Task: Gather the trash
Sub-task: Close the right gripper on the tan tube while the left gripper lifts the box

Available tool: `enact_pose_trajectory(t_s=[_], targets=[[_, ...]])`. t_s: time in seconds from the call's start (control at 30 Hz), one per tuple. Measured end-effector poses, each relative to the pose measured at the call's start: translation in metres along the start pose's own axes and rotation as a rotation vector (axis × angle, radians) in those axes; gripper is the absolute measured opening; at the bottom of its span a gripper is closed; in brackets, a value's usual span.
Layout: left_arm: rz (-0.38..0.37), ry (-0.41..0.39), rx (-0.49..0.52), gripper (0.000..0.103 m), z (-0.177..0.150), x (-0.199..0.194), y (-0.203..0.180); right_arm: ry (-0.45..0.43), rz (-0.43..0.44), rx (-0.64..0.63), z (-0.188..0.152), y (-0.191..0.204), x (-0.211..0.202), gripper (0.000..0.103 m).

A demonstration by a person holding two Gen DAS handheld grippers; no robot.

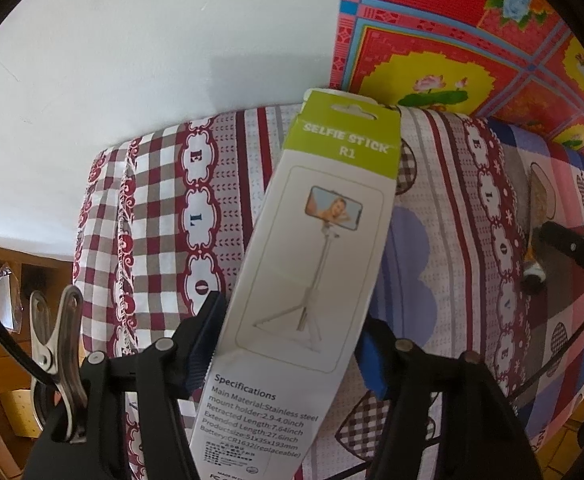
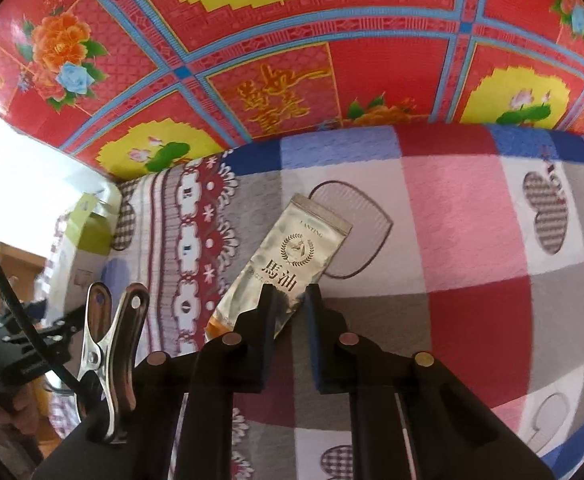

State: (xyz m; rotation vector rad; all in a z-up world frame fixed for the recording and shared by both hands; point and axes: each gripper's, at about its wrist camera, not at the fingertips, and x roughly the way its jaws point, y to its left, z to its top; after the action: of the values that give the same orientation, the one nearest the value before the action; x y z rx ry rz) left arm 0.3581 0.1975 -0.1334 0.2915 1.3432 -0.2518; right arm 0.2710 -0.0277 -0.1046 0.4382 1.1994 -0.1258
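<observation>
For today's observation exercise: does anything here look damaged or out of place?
The gold tube in the right gripper looks squeezed flat and creased. The selfie stick box in the left gripper looks intact.

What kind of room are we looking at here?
Probably a bedroom in a home. A patchwork bedsheet with hearts covers what looks like a bed, a red flowered mat stands behind it, and a plain white wall rises beside it.

Bed with patchwork cover point(image 2: 451, 216) (checks, hearts, maroon lace bands), pushed against a red floral mat point(image 2: 252, 40). Gold tube point(image 2: 292, 256) appears to be lying on a grey patch near the maroon band, though the contact is hidden.
</observation>
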Motion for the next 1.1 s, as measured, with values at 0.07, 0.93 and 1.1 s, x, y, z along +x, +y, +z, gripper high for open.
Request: enact_pose_trajectory(t_s=[0.07,0.93,1.1], targets=[[0.002,-0.002,-0.006,0.063,-0.004,-0.001,0.000,0.002,0.012,-0.005,-0.002,-0.001,-0.002,0.016],[-0.038,-0.084,-0.259,0.060,-0.101,-0.055,0.090,-0.076,0.188,-0.207,-0.046,0.092,-0.001,0.004],[-0.037,-0.103,-0.308,0.058,-0.122,-0.071,0.115,-0.087,0.168,-0.209,-0.056,0.101,-0.008,0.004]])
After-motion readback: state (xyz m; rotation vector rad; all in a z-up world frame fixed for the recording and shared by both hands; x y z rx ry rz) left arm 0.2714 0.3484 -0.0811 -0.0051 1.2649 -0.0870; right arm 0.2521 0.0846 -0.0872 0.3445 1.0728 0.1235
